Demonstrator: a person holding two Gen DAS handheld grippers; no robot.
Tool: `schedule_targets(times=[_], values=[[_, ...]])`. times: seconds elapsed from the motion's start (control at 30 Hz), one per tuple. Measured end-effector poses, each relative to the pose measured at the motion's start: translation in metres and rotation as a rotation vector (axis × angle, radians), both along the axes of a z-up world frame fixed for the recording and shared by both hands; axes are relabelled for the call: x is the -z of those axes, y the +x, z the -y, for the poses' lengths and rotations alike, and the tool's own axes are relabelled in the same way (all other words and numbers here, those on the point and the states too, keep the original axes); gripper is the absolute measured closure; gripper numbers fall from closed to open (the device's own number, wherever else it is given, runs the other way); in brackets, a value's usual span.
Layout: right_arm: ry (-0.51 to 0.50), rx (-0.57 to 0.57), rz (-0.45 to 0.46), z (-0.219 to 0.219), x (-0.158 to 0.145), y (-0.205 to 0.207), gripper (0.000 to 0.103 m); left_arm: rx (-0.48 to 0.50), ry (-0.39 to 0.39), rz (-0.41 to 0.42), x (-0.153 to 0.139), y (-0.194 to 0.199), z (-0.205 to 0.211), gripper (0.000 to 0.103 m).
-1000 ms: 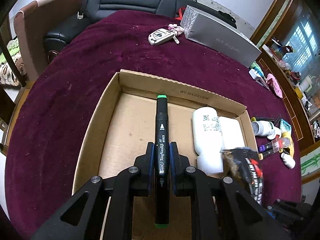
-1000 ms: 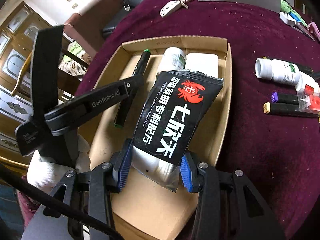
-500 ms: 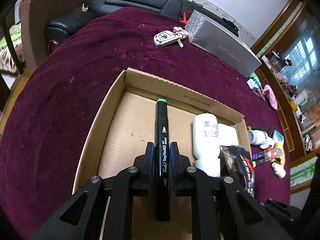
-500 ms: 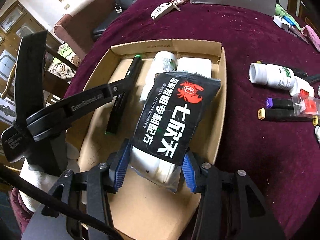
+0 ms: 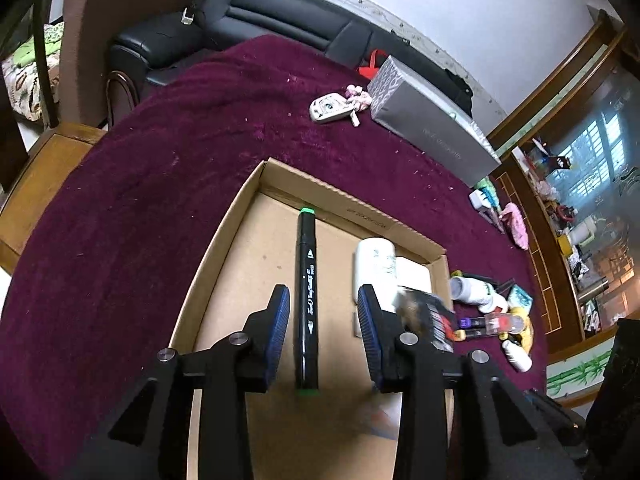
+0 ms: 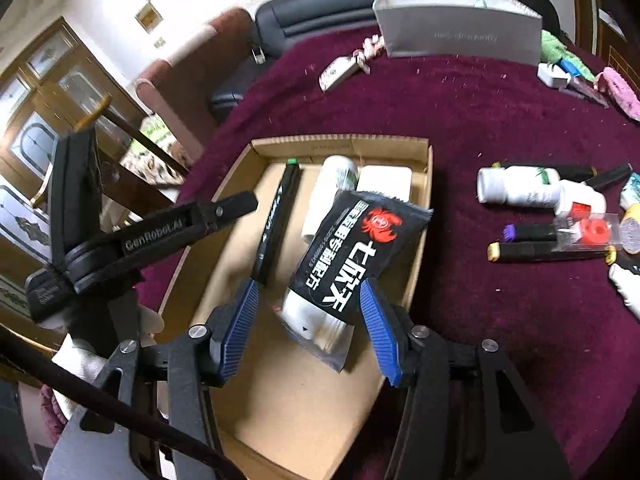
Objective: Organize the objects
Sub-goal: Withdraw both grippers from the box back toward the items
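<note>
Inside the cardboard box [image 5: 224,264] near the counter's front edge, the green-capped marker [image 5: 306,300] and black crab-print sachet [image 6: 360,256] are being released; both tongs, left tongs [image 5: 322,332] and right tongs [image 6: 310,328], are opening, pads clear. The sachet is lying propped on the white bottle [image 6: 332,184] and could be snagged and dragged out.

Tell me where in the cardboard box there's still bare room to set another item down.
In the cardboard box, bare floor lies between its left wall and the green-capped marker, and along the near end. The right side is crowded: white bottle, white block and black crab-print packet.
</note>
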State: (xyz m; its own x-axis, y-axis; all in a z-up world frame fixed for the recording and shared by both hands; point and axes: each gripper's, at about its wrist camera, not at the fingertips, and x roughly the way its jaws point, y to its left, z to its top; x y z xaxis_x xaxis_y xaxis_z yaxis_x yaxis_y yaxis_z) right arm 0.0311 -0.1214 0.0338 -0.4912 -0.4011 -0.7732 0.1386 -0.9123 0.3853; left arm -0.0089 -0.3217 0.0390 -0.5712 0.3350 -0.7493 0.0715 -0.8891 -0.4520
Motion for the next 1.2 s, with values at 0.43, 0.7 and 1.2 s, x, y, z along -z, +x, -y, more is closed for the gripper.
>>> schedule_targets(times=[0.43, 0.7, 1.2], values=[[0.136, 0.251, -0.367, -0.117, -0.078, 0.084, 0.048, 0.207, 0.001, -0.127, -0.051, 0.039, -0.103, 0.058], [0.046, 0.406, -0.373, -0.204, -0.073, 0.099, 0.008, 0.360, -0.104, -0.060, -0.023, 0.030, -0.201, 0.058], [-0.094, 0.584, -0.260, -0.305, 0.020, 0.081, 0.008, 0.442, -0.486, -0.037, 0.036, -0.018, -0.281, 0.053]])
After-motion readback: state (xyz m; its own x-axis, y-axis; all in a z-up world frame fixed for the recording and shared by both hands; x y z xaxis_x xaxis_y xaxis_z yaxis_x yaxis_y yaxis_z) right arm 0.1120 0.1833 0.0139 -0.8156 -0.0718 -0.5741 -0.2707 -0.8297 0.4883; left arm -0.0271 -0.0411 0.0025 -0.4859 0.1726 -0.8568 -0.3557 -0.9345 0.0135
